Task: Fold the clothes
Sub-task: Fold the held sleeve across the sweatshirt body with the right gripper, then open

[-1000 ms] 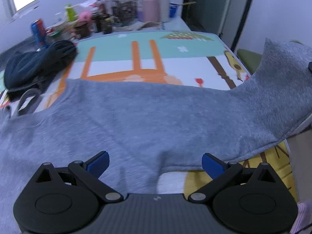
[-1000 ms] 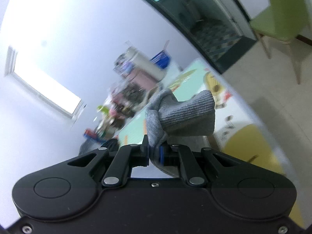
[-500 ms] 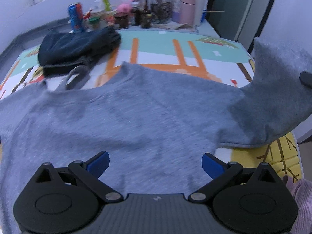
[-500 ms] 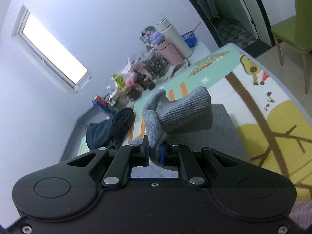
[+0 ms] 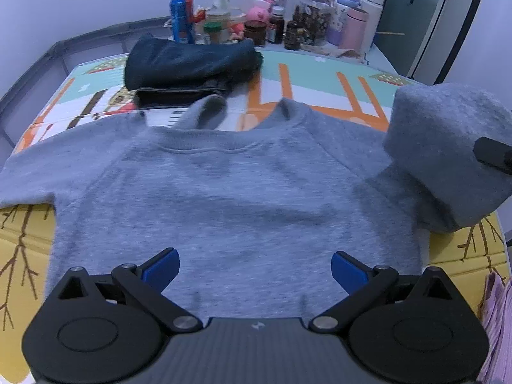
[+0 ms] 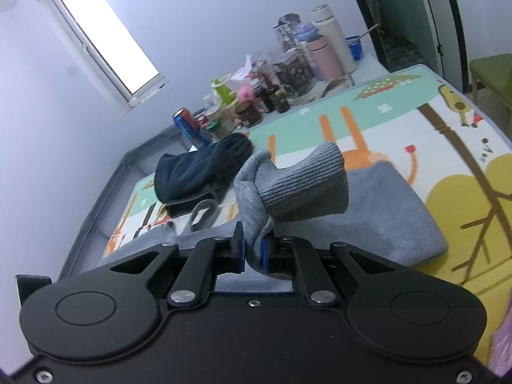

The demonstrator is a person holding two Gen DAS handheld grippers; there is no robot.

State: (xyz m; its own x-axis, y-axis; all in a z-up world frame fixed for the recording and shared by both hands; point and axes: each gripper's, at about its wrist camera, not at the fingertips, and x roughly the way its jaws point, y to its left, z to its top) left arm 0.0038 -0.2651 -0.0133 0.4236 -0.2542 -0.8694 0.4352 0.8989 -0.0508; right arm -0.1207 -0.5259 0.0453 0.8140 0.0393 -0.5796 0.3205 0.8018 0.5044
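A grey sweatshirt (image 5: pixel 236 198) lies spread flat on the patterned mat (image 5: pixel 323 80), neckline toward the far side. My left gripper (image 5: pixel 254 264) hovers above its lower body, open, nothing between the blue pads. The sweatshirt's right sleeve (image 5: pixel 448 156) is lifted off the mat and folds inward. My right gripper (image 6: pixel 253 251) is shut on that sleeve just behind its ribbed cuff (image 6: pixel 307 185), which sticks out past the fingers. A black tip of the right gripper shows at the right edge of the left wrist view.
A dark folded garment (image 5: pixel 188 64) lies on the mat beyond the sweatshirt's collar. Bottles, a blue can (image 5: pixel 181 19), jars and flasks crowd the far edge. A purple garment (image 5: pixel 496 320) lies at the near right. A green chair (image 6: pixel 492 73) stands past the mat.
Both grippers swept left across the mat. The sweatshirt's body and collar came into the left wrist view, and the held sleeve travelled inward over the sweatshirt while the right gripper rolled.
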